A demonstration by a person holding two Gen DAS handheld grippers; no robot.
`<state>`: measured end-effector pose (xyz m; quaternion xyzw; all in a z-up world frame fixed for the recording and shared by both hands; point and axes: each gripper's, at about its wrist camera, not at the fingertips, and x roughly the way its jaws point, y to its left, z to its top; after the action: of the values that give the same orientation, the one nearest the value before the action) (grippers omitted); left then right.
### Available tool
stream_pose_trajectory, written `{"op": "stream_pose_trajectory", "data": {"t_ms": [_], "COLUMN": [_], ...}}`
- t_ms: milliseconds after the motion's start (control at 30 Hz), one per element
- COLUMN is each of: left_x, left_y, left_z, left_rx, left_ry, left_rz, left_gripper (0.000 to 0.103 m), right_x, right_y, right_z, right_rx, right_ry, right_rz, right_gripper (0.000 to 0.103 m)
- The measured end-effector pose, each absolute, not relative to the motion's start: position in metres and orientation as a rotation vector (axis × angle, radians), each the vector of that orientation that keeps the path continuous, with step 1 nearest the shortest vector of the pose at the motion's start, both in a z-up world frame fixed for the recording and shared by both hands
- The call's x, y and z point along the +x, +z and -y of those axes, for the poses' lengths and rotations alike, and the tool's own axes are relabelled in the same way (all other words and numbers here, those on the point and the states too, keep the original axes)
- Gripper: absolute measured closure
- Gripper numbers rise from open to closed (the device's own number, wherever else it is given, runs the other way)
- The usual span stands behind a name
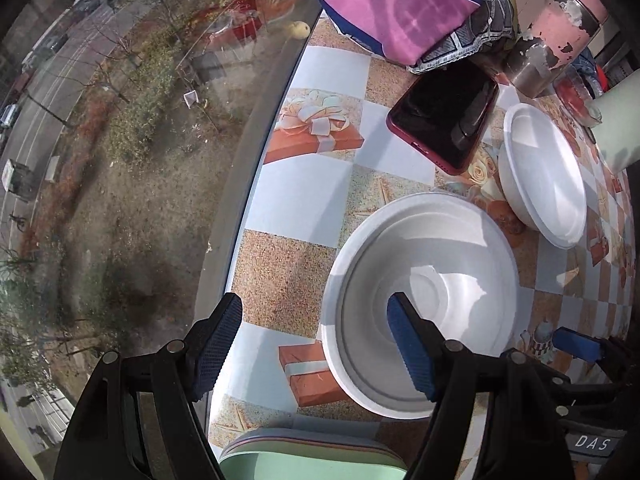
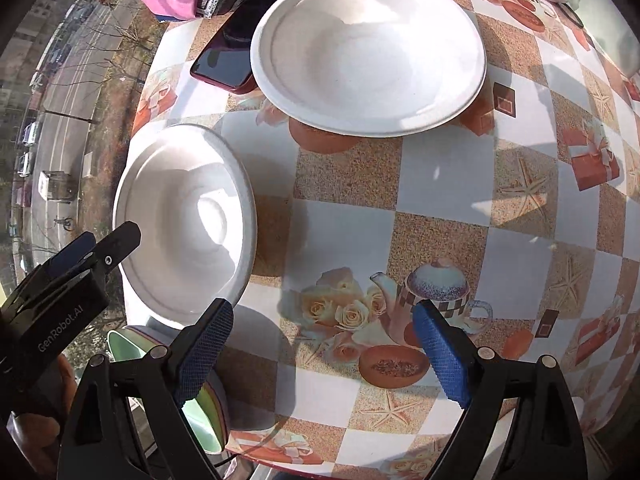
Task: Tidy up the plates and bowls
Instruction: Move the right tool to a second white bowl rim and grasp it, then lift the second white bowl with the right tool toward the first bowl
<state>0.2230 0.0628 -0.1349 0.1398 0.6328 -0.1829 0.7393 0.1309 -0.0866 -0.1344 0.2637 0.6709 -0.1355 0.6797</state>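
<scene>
A white bowl (image 1: 424, 300) (image 2: 188, 224) stands near the table's window-side edge. A white plate (image 1: 544, 176) (image 2: 368, 50) lies farther along the table. My left gripper (image 1: 316, 344) is open; one finger hangs over the bowl's inside, the other outside its rim above the table edge. It also shows at the left of the right wrist view (image 2: 104, 248). My right gripper (image 2: 324, 352) is open and empty above the patterned tablecloth, right of the bowl. Its blue pad (image 1: 580, 344) shows in the left wrist view.
A dark red phone (image 1: 444, 116) (image 2: 224, 64) lies beside the plate. Folded pink and grey cloth (image 1: 400, 8) lies behind it, next to a pink metal can (image 1: 552, 48). A green bowl stack (image 1: 312, 460) (image 2: 200, 408) sits at the near table edge. The window is left.
</scene>
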Motion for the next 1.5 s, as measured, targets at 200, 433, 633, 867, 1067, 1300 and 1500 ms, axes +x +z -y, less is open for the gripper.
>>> {"op": "stream_pose_trajectory", "data": {"t_ms": [200,433,633,867,1067,1300,1500], "left_x": [0.231,0.239,0.23,0.197,0.131,0.048,0.015], "left_y": [-0.151,-0.168,-0.166,-0.161,-0.16,-0.163,-0.162], "left_z": [-0.063,-0.073,-0.058,-0.042,-0.027,-0.033,-0.043], "left_rx": [0.34,0.338,0.376,0.478,0.573,0.698,0.828], "left_ry": [-0.381,-0.317,-0.387,-0.501,-0.608,-0.717,-0.807], "left_rz": [-1.413,-1.471,-1.471,-1.478,-1.5,-1.53,-1.459], "left_gripper": [0.025,0.025,0.037,0.061,0.061,0.061,0.06], "right_x": [0.152,0.162,0.164,0.142,0.082,0.003,-0.035], "right_y": [-0.147,-0.164,-0.158,-0.164,-0.162,-0.166,-0.175], "right_z": [0.081,0.076,0.068,0.071,0.077,0.071,0.058], "right_rx": [0.568,0.592,0.526,0.641,0.589,0.611,0.681], "right_ry": [-0.281,-0.287,-0.254,-0.207,-0.219,-0.299,-0.312], "right_rz": [-1.507,-1.524,-1.525,-1.548,-1.595,-1.654,-1.652], "right_gripper": [0.011,0.013,0.055,0.087,0.085,0.085,0.082]}}
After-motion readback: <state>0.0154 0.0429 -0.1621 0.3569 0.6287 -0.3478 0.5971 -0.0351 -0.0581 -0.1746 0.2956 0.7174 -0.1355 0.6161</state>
